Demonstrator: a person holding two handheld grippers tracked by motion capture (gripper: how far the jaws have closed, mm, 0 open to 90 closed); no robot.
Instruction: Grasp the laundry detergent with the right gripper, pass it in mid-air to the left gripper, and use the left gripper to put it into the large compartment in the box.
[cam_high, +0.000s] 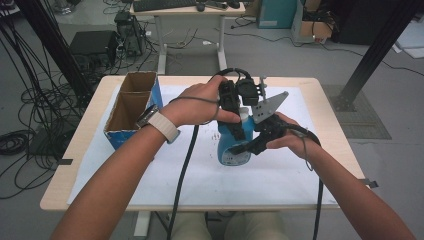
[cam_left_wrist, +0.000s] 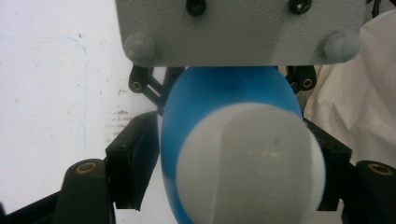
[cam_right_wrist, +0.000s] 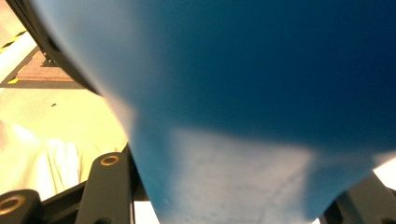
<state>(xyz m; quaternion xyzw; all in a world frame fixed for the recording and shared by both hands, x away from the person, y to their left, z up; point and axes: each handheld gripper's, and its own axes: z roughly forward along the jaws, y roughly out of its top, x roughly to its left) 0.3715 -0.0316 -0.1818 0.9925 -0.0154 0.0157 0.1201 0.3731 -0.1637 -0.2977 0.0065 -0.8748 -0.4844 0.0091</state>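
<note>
Both forearms come in from the near edge of the table (cam_high: 320, 95) and meet over its middle. The left hand (cam_high: 200, 102), with a pale watch strap (cam_high: 162, 125) at the wrist, holds the left gripper (cam_high: 235, 131) pointing steeply down onto the top of a blue bottle (cam_high: 231, 147). The right hand (cam_high: 285, 140) holds the right gripper (cam_high: 246, 148) low and roughly level, reaching toward the left side of the table so that it meets the bottle's side; its grey three-cornered plate (cam_high: 267, 106) stands above it.

In the left gripper view the two black jaws sit against either flank of the bottle's blue body (cam_left_wrist: 224, 93), clamped on it, with the white cap (cam_left_wrist: 250, 163) facing the camera. In the right gripper view the bottle's blue wall (cam_right_wrist: 261, 93) lies tight against the lens between the jaws; whether those jaws press on it cannot be told.

The bottle stands upright near the centre of the white sheet (cam_high: 250, 185), long axis vertical, cap upward. An open cardboard box (cam_high: 131, 107) sits at the far-left corner, well apart from it. Bare sheet lies between the bottle and the near and right edges.
</note>
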